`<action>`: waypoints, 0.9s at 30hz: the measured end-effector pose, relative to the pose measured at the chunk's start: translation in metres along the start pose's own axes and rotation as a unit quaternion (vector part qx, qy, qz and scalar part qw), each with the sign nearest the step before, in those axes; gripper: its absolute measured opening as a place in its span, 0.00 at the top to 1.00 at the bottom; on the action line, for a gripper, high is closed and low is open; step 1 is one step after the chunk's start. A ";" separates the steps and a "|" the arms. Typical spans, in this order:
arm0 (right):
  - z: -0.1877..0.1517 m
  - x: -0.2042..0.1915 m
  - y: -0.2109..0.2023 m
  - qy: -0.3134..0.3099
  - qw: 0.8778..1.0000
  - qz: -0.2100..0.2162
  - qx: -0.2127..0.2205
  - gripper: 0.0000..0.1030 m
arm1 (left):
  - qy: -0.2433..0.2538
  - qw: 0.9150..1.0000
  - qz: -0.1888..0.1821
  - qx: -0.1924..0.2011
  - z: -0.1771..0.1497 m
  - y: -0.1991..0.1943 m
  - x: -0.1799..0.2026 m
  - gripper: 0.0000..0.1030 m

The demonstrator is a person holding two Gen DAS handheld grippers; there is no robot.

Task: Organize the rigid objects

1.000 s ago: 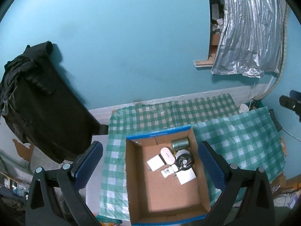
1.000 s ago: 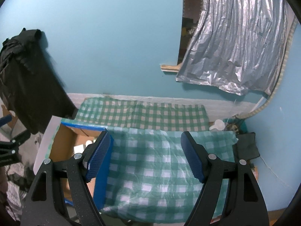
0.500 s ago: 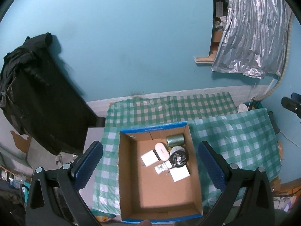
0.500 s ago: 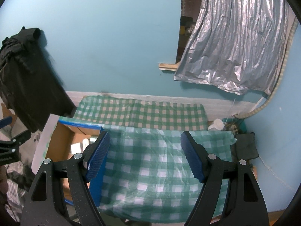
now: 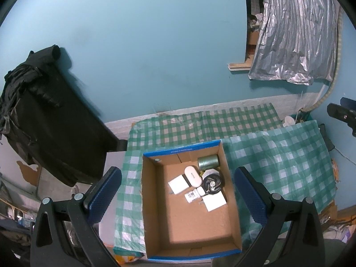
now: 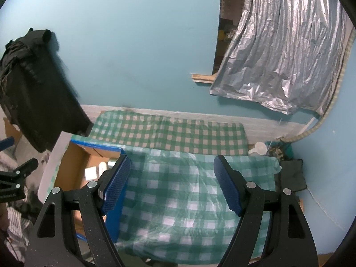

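Since a second ago the cardboard box (image 5: pixel 191 213) has drifted left in the left gripper (image 5: pixel 178 191) view, both left and right gripper (image 6: pixel 172 182) gaping empty; its clustered metal tin (image 5: pixel 208 162) could roll if nudged.

Both wrist views look steeply down, sharing the cardboard box (image 5: pixel 191 218).

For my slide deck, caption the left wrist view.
Open left hand-held gripper above a cardboard box holding a tin and small fan.
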State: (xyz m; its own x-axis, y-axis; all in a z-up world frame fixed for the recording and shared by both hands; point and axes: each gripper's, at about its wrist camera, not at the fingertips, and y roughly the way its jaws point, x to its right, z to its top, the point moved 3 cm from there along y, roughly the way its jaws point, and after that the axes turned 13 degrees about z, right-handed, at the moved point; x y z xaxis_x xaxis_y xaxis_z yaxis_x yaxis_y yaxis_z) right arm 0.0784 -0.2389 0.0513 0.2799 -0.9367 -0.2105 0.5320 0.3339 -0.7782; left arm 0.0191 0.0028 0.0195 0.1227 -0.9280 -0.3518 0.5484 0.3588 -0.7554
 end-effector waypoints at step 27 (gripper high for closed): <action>-0.001 0.003 0.000 -0.002 1.000 -0.002 -0.005 0.25 | 0.002 1.000 -0.002 -0.007 -0.006 -0.002 0.006 0.01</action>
State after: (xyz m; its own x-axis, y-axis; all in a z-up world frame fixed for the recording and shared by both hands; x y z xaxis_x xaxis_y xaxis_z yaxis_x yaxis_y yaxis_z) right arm 0.0786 -0.2414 0.0502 0.2821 -0.9372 -0.2053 0.5254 0.3300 -0.7843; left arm 0.0143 -0.0026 0.0155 0.1175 -0.9294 -0.3499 0.5370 0.3559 -0.7648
